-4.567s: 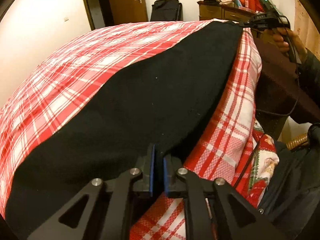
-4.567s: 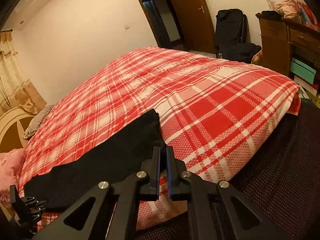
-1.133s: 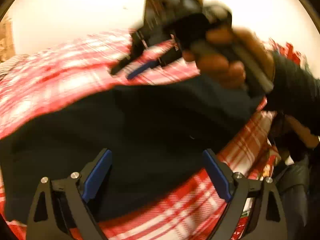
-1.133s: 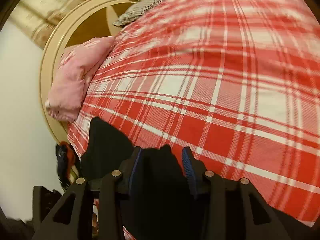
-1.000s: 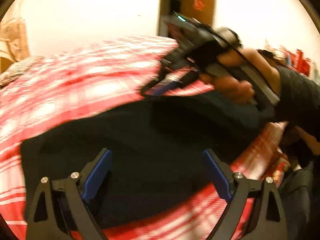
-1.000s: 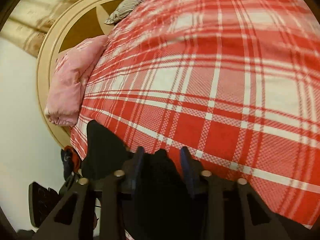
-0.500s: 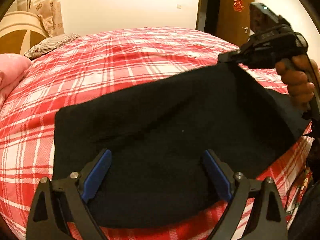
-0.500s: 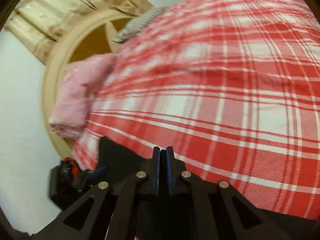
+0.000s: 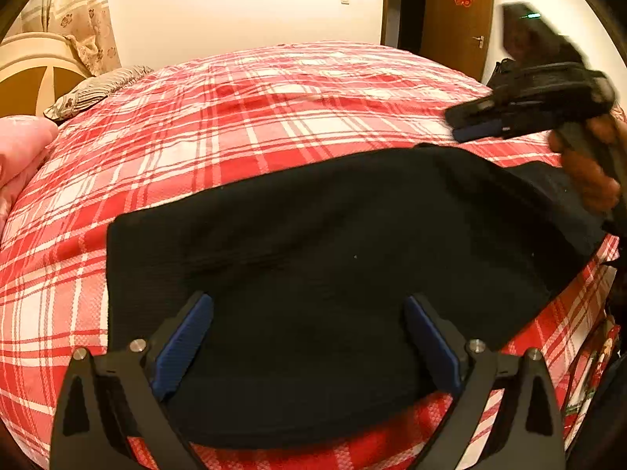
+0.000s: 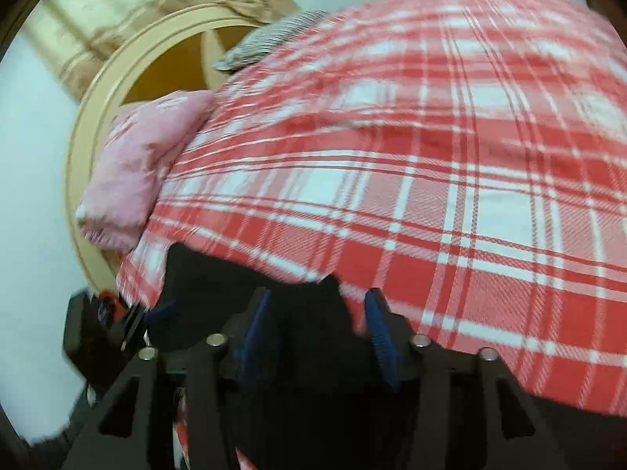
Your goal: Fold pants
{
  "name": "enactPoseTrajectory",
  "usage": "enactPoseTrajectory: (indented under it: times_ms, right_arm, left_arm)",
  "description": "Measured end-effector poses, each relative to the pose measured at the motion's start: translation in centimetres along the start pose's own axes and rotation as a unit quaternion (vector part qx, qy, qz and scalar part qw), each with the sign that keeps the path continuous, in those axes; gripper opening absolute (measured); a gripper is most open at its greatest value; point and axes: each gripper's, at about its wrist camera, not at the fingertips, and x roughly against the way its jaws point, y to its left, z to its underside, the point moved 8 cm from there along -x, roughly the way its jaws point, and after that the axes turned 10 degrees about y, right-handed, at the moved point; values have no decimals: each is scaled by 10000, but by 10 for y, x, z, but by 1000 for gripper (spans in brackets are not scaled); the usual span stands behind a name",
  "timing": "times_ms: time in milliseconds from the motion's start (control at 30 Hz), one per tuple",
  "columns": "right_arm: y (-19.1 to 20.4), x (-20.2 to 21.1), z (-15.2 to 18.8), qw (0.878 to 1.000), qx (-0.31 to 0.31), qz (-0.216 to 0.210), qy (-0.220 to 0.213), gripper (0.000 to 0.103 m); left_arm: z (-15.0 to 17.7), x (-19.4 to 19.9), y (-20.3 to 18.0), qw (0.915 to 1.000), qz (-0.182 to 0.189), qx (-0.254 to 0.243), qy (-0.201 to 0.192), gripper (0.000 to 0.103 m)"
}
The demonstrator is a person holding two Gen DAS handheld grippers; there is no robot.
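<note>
The black pants [image 9: 333,258] lie folded flat on the red plaid bedspread [image 9: 235,117], near the bed's front edge. My left gripper [image 9: 309,337] is wide open just above the pants' near edge, holding nothing. My right gripper [image 9: 466,125] shows at the right in the left wrist view, lifted just above the far right corner of the pants, hand on its handle. In the right wrist view the right gripper [image 10: 317,333] is open with the black pants [image 10: 313,352] below and between its blue pads. The left gripper [image 10: 117,333] appears there at lower left.
A pink pillow [image 10: 145,164] and a striped pillow [image 9: 94,90] lie by the round cream headboard [image 10: 102,117]. A brown door [image 9: 458,15] stands beyond the bed. The bed's edge drops off at the right [image 9: 580,337].
My right gripper has opened, let go of the pants' corner and lifted off it. The pants have settled flat. My left gripper stays open.
</note>
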Motion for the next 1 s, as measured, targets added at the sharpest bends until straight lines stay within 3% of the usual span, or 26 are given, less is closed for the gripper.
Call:
enactPoseTrajectory:
  times_ms: [233,400,633,767,1000]
  right_arm:
    - [57,-18,67,9928,1080,123,512,52]
    - [58,-45,104,9883,1259,258,828,52]
    - [63,-45,122,9828,1468,320,1071,52]
    - [58,-30,114,9883,1274,300,788,52]
    - [-13,47,108,9972,339,665,-95,52]
  left_arm:
    - [1,0,0,10000,-35,15,87,100]
    - [3,0,1,9999,-45,-25,105,100]
    - [4,2,2,9999,-50,25,116,100]
    - [2,14,4,9996,10,272,32,100]
    - [-17,35,-26,9994,247,90,-230,100]
